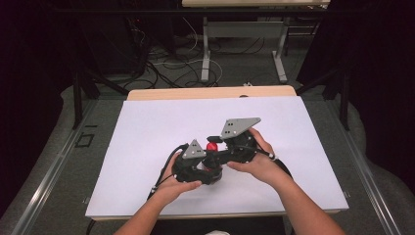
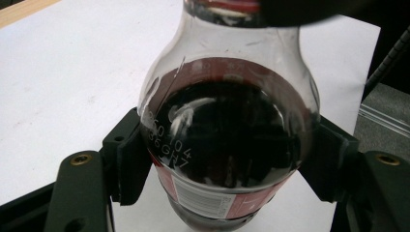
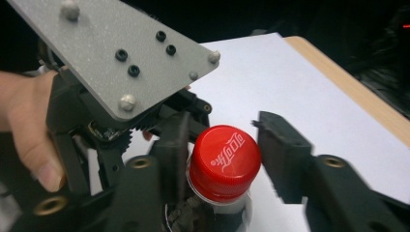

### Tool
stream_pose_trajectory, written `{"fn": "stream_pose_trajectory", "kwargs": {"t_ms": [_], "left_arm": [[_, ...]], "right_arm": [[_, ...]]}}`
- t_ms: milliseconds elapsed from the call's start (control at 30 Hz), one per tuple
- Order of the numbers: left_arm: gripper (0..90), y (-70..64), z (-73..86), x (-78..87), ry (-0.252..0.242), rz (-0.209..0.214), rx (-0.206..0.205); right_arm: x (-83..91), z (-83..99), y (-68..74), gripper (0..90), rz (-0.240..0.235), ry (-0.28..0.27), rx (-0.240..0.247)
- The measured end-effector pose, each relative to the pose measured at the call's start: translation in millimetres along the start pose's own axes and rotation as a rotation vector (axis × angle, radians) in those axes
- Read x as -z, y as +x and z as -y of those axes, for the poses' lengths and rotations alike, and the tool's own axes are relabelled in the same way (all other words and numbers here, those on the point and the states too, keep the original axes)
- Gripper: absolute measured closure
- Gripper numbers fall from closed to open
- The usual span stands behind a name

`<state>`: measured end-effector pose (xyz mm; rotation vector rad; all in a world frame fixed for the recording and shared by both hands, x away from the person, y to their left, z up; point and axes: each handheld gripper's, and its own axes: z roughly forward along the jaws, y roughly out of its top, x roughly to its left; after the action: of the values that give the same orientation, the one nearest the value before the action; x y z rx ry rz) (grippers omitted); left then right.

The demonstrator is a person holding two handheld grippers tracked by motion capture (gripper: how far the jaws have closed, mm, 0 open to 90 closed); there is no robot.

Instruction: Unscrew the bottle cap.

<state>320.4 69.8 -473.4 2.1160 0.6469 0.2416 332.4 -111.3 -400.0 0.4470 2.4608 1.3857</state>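
Two grippers work one cola bottle (image 2: 227, 145) standing near the middle of the white sheet (image 1: 147, 127): left gripper (image 2: 227, 159) clamps its shoulder, right gripper (image 3: 225, 159) straddles the red cap (image 3: 225, 162), jaws apart with a gap on one side. Risk: an off-centre closure slips on the cap, or twisting spins the bottle and fizzy cola spills.

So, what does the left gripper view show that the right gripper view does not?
The left gripper view shows the bottle's dark drink, its printed code and its label, with both jaws of the left gripper pressed on its sides. The right gripper view shows the red cap between the right gripper's jaws, one jaw apart from it, plus the grey plate and a hand. Both show the bottle and the white sheet.
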Motion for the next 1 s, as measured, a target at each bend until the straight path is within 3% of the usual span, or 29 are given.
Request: {"fn": "stream_pose_trajectory", "kwargs": {"t_ms": [167,267,333,467,500,533,567,667,733,800,900,1000], "left_arm": [[30.3,1.3,0.2,0.7,0.000,-0.013,0.001],[30.3,0.6,0.2,0.2,-0.007,-0.017,0.008],[30.3,0.4,0.1,0.6,-0.007,-0.019,0.006],[30.3,0.9,0.4,1.5,-0.003,-0.008,-0.001],[30.3,1.0,0.2,2.1,0.004,0.002,0.000],[30.3,0.3,0.9,1.9,-0.001,0.007,0.002],[30.3,0.9,0.8,1.8,-0.010,0.008,-0.009],[30.3,0.8,0.4,1.7,-0.009,0.006,-0.012],[30.3,1.0,0.6,1.5,-0.007,0.001,-0.008],[30.3,1.7,0.0,2.2,0.006,-0.001,-0.007],[30.2,2.7,0.5,1.9,-0.004,-0.018,0.006],[30.2,3.1,0.8,2.0,-0.003,-0.030,0.020]], "right_arm": [[2.3,-1.2,11.8,48.8,0.107,-0.018,-0.039],[0.7,-0.6,16.0,50.7,0.143,-0.014,-0.059],[-0.8,-0.4,17.5,58.1,0.158,-0.015,-0.053],[-0.7,-0.7,14.3,60.4,0.117,-0.011,-0.036],[-0.5,-0.8,11.5,60.5,0.093,-0.011,-0.031],[0.3,-1.2,3.4,60.6,0.018,-0.015,0.002],[0.3,-1.2,3.4,60.6,0.018,-0.015,0.002],[1.7,-1.3,-7.8,60.6,-0.072,-0.011,0.005],[0.9,-1.3,-9.5,60.4,-0.085,-0.016,0.024],[0.5,-1.0,-7.9,58.9,-0.066,-0.018,0.019],[0.9,-0.3,-1.6,47.4,0.010,-0.050,-0.007],[2.3,1.1,7.4,48.7,0.079,-0.045,-0.040]]}}
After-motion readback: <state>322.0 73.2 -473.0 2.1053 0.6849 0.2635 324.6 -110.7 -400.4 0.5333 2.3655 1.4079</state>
